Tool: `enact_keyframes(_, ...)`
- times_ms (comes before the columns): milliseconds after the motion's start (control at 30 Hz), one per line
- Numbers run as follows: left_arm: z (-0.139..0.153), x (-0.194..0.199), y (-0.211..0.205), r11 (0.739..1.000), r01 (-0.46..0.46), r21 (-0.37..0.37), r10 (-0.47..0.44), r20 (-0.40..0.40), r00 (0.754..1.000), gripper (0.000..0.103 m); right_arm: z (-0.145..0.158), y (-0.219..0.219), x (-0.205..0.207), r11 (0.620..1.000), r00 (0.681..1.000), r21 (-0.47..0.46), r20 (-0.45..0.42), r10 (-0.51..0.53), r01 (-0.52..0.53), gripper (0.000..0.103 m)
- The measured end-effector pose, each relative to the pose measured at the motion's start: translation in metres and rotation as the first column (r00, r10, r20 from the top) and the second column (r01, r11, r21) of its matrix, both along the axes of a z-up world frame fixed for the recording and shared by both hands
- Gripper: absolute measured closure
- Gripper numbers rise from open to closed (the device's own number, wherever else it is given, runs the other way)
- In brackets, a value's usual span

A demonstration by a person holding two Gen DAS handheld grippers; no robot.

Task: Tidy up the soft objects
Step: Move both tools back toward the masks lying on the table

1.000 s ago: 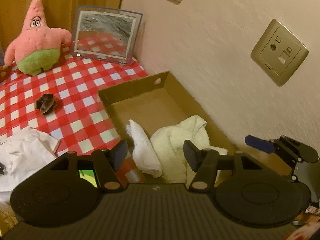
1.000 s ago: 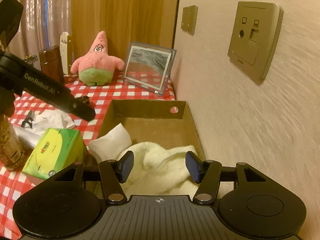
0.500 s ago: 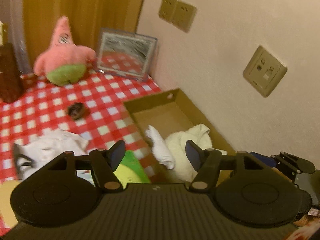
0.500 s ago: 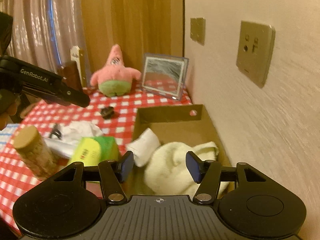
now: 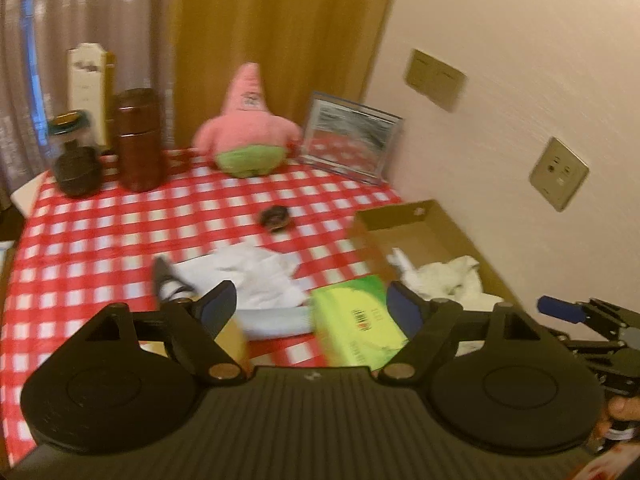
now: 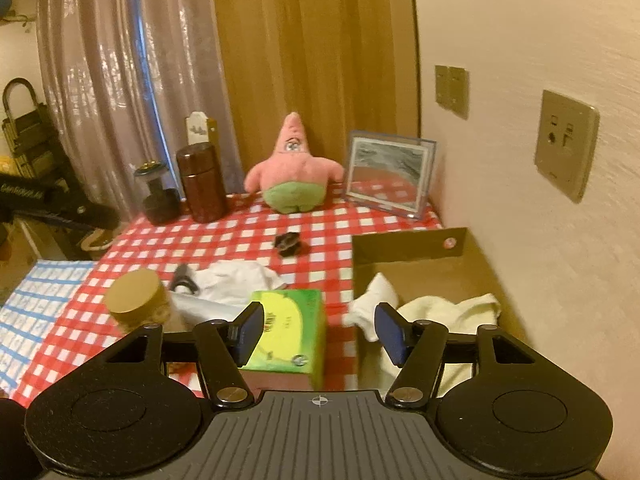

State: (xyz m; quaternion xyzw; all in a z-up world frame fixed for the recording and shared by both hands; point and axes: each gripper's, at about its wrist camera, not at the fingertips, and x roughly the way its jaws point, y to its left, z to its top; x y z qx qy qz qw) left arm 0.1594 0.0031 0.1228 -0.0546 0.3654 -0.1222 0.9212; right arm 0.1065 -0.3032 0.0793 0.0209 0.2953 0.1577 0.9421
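A cardboard box [image 5: 424, 232] [image 6: 408, 248] stands by the wall with a cream towel [image 5: 452, 280] [image 6: 444, 308] and a rolled white cloth [image 5: 400, 264] [image 6: 376, 296] in it. Another white cloth [image 5: 248, 272] [image 6: 236, 280] lies crumpled on the checked tablecloth. At the back sits a pink star plush [image 5: 248, 136] [image 6: 294, 176]. My left gripper [image 5: 312, 304] hovers above the table's front, its jaws opening with nothing between them. My right gripper [image 6: 320, 332] hangs near the box's left edge, jaws opening slightly and also holding nothing.
A green tissue pack [image 5: 356, 312] [image 6: 288, 328] lies in front of the box. A cork-lidded jar [image 6: 136, 296] stands front left. At the back are a brown canister [image 6: 202, 182], a dark jar [image 6: 160, 196] and a framed mirror [image 6: 388, 176]. A small dark item [image 6: 289, 242] lies mid-table.
Both grippers have pulled back and risen away from the box, the left one swinging left over the table. The left jaws have widened clearly. The towel and rolled cloth stay in the box.
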Motion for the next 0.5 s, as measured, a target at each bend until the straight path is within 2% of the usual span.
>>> enact_keyframes(100, -0.001, -0.021, 0.031, 0.997, -0.076, -0.017, 0.076, 0.011, 0.997, 0.018, 0.0, 0.008, -0.007, 1.0, 1.0, 0.012, -0.003, 0.01, -0.01, 0.04)
enact_keyframes(167, -0.002, -0.034, 0.046, 0.993, -0.122, -0.003, 0.122, 0.021, 0.992, 0.018, -0.001, 0.014, -0.01, 1.0, 1.0, 0.017, -0.007, 0.018, -0.018, 0.039)
enact_keyframes(300, -0.007, -0.056, 0.071, 0.983, -0.185, -0.014, 0.185, 0.021, 0.983, 0.017, -0.003, 0.026, -0.017, 0.999, 0.999, 0.018, -0.014, 0.043, -0.043, 0.038)
enact_keyframes(500, -0.02, -0.071, 0.086, 0.981, -0.196, -0.006, 0.196, 0.013, 0.981, 0.017, -0.007, 0.044, -0.016, 0.993, 0.993, -0.02, -0.017, 0.117, -0.117, 0.038)
